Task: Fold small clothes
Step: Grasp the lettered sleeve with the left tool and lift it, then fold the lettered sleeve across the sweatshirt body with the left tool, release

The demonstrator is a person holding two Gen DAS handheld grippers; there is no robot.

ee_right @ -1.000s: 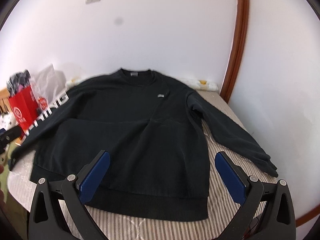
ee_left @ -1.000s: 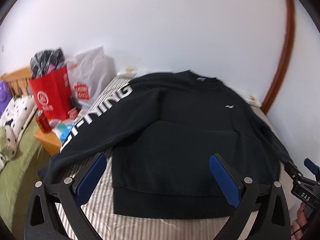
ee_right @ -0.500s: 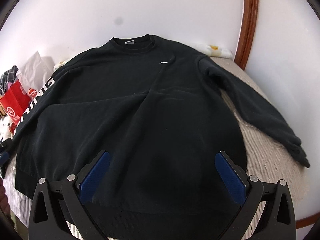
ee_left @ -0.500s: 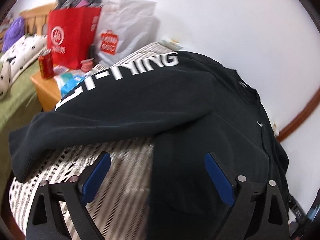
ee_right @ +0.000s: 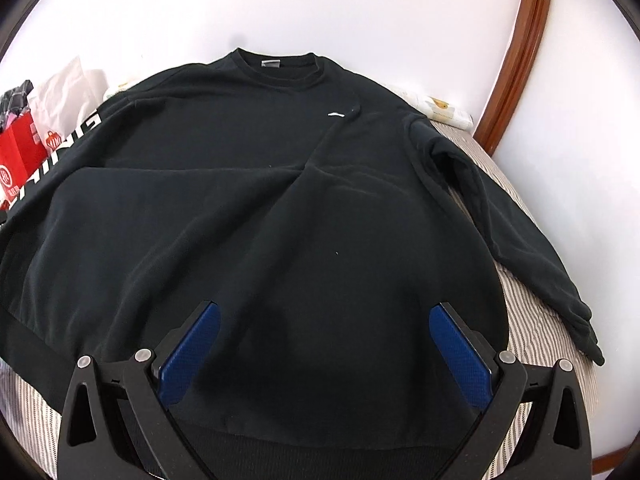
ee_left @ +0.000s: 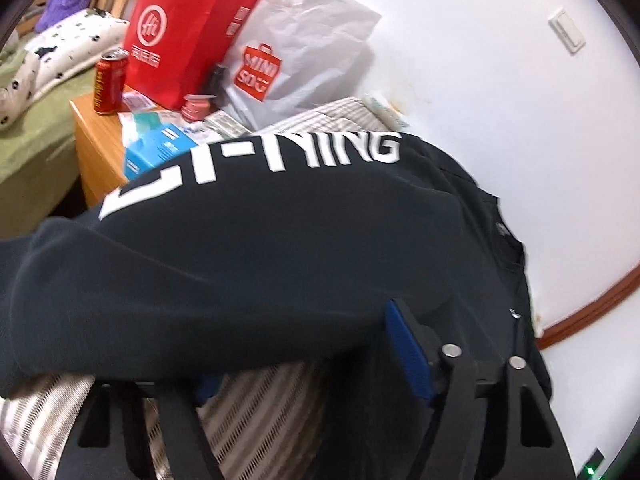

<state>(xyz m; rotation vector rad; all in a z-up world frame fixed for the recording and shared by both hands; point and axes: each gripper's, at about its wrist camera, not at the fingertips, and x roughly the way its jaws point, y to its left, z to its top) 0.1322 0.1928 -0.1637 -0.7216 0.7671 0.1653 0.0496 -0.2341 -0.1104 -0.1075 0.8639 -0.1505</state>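
Observation:
A black sweatshirt (ee_right: 280, 208) lies spread face up on a striped bed, collar toward the wall. Its left sleeve (ee_left: 224, 248), with white LI-NING lettering, stretches across the left wrist view. My left gripper (ee_left: 304, 360) is open, low at that sleeve's near edge; the sleeve covers its left finger, and the right blue pad (ee_left: 408, 352) shows. My right gripper (ee_right: 324, 344) is open and empty, over the sweatshirt's lower body near the hem. The plain right sleeve (ee_right: 512, 236) lies out to the right.
A wooden nightstand (ee_left: 92, 140) left of the bed holds a red bag (ee_left: 180, 36), a white Miniso bag (ee_left: 296, 52), a red can (ee_left: 108, 80) and a blue box (ee_left: 156, 148). White wall runs behind. A brown door frame (ee_right: 516, 52) stands at right.
My left gripper has swung left and dropped down to the lettered sleeve, which now covers its left finger. My right gripper has moved forward and lower over the sweatshirt body.

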